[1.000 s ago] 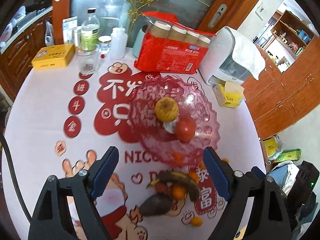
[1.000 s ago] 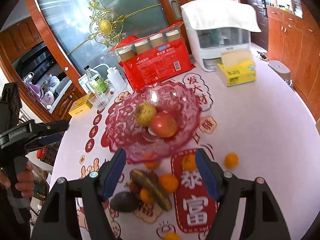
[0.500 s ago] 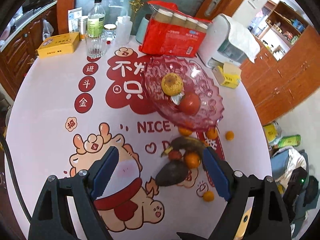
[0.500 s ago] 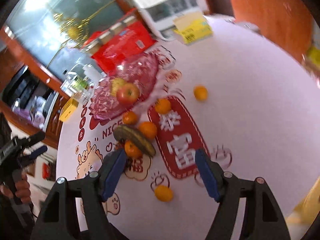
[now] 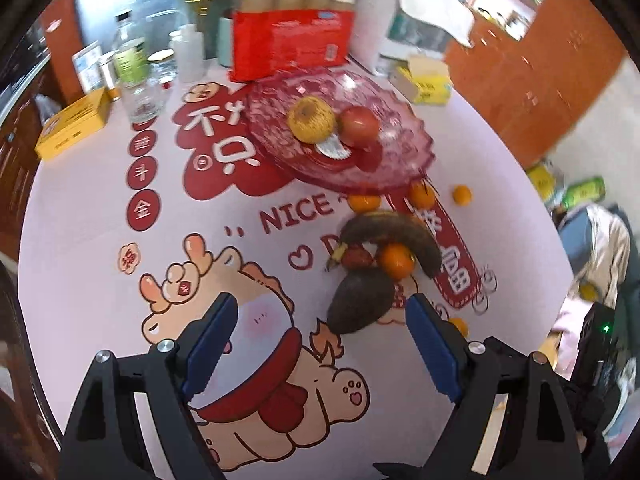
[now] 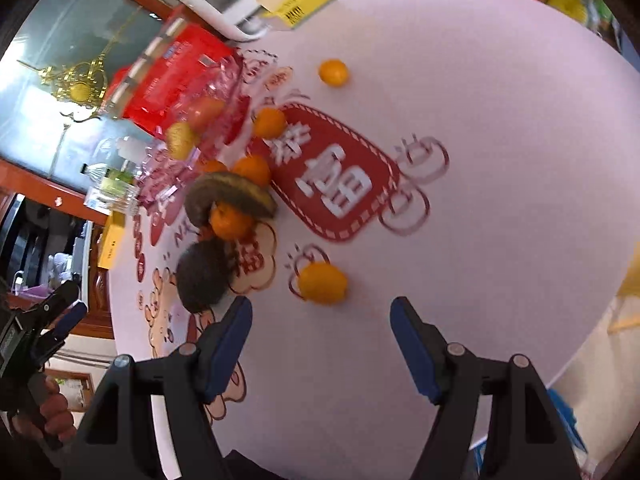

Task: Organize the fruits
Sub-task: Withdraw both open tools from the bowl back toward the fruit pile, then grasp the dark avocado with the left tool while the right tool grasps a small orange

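The left gripper (image 5: pixel 320 332) is released, its fingers wide apart over the tablecloth (image 5: pixel 100 272), with the avocado (image 5: pixel 362 304) near its right finger. The right gripper (image 6: pixel 320 336) is also released, just before one orange (image 6: pixel 323 283). The apple (image 5: pixel 359 126) and pear (image 5: pixel 311 119) lie in the pink bowl (image 5: pixel 400 168); the dark banana (image 5: pixel 394 234) lies beside it.

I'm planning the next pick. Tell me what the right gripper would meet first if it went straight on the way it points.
Most likely the small orange lying alone on the tablecloth, just ahead of the open right gripper and roughly centred between its fingers. Nothing shows between them, though depth is hard to judge through the fisheye.
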`<action>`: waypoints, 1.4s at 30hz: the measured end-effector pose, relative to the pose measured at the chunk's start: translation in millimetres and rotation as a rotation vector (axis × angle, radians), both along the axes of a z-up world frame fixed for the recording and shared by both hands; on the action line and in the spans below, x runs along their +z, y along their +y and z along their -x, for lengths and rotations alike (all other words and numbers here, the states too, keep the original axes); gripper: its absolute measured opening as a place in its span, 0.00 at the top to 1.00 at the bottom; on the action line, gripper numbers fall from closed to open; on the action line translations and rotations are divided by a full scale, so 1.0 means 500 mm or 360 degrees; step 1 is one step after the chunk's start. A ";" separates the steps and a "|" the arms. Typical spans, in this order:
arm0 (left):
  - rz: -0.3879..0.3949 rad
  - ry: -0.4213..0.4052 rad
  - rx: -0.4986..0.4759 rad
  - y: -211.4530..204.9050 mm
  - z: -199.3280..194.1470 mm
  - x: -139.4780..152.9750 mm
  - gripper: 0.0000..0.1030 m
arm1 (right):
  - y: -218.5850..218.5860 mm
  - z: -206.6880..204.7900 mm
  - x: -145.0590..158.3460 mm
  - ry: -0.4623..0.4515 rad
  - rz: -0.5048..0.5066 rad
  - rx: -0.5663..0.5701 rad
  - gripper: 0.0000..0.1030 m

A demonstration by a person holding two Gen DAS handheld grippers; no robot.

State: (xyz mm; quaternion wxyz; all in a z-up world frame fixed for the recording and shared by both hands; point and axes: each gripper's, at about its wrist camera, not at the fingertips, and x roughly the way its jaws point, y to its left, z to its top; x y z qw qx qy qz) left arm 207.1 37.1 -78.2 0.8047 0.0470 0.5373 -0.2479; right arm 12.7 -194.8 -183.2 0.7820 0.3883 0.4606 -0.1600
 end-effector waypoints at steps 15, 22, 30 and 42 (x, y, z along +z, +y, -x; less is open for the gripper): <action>-0.0196 -0.0017 -0.0273 -0.108 0.010 -0.099 0.17 | 0.036 -0.059 -0.023 0.0110 0.0286 0.0213 0.42; -0.0212 -0.0016 -0.0317 -0.135 -0.004 -0.151 0.17 | 0.053 -0.099 -0.046 0.0233 0.0378 0.0367 0.54; -0.0200 0.0058 -0.0328 -0.158 -0.028 -0.200 0.19 | 0.065 -0.129 -0.046 0.0286 0.0538 0.0515 0.60; -0.0241 0.0131 -0.0377 -0.197 -0.031 -0.252 0.29 | 0.077 -0.138 -0.050 0.0305 0.0647 0.0621 0.63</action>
